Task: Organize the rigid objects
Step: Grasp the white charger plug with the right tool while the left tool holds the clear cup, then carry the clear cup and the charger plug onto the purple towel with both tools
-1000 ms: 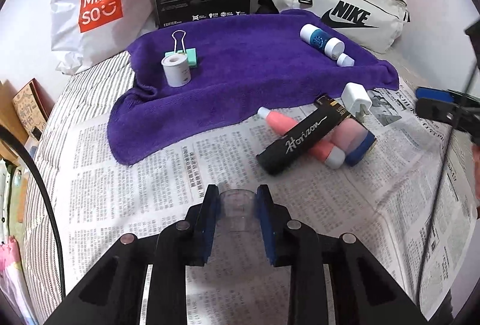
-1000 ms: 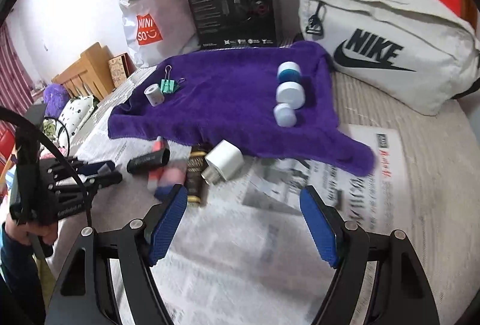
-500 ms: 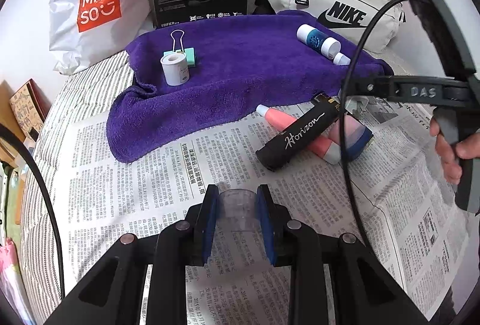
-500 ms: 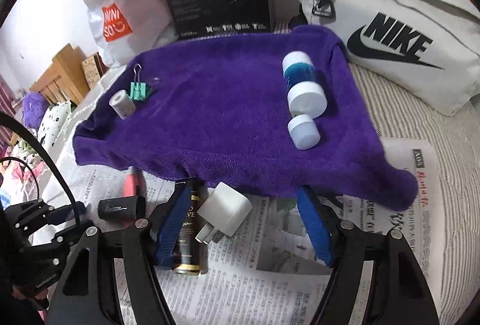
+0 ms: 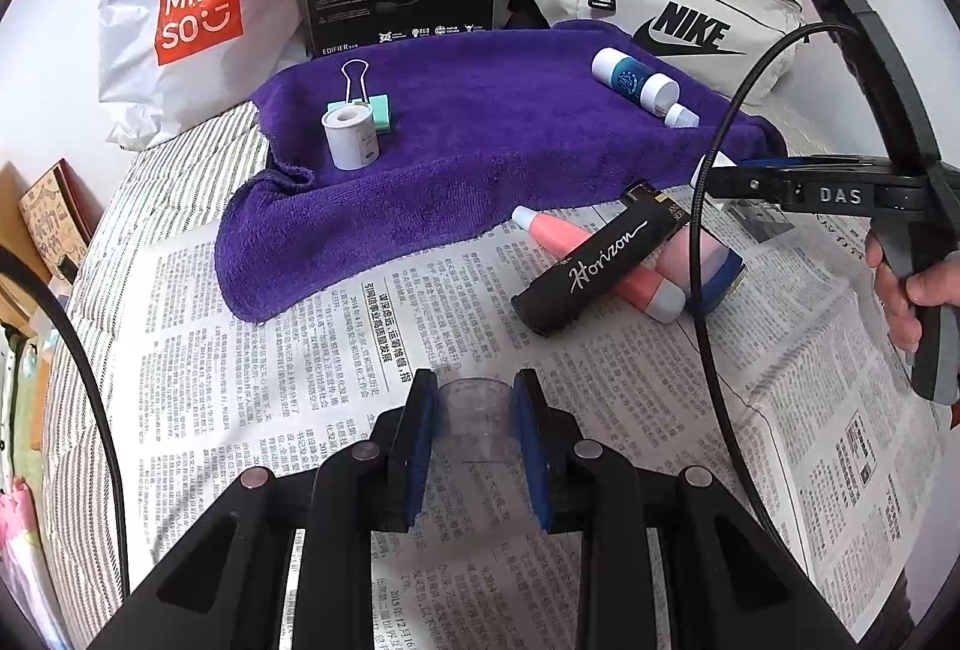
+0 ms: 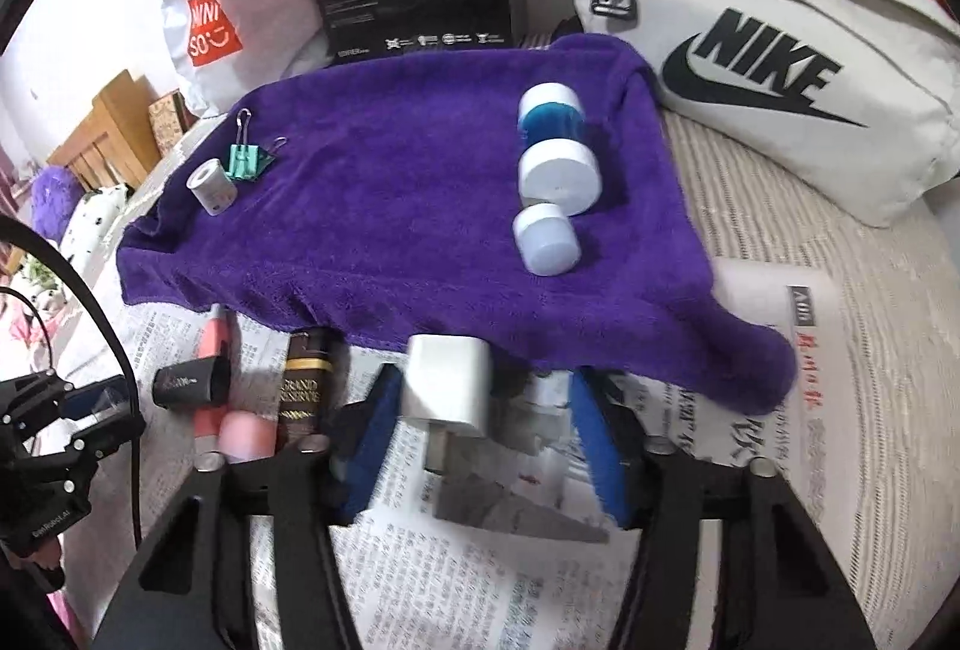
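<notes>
Nearest, the left gripper (image 5: 474,425) has its jaws clenched on a clear plastic cup (image 5: 477,419) above the newspaper (image 5: 270,350) on the bed, while the right gripper (image 6: 480,428) is closing its jaws around the white charger (image 6: 447,386) at the towel's near edge, the right pad not yet touching. Beyond, 4 items already sit on the purple towel (image 6: 390,200): tape roll (image 5: 351,137), binder clip (image 5: 375,110), blue bottle (image 6: 555,140) and small white cap (image 6: 546,239). Probably about half remains, since the black tube (image 5: 594,266), pink tube (image 5: 591,257) and Grand Reserve bottle (image 6: 303,386) lie on the newspaper.
</notes>
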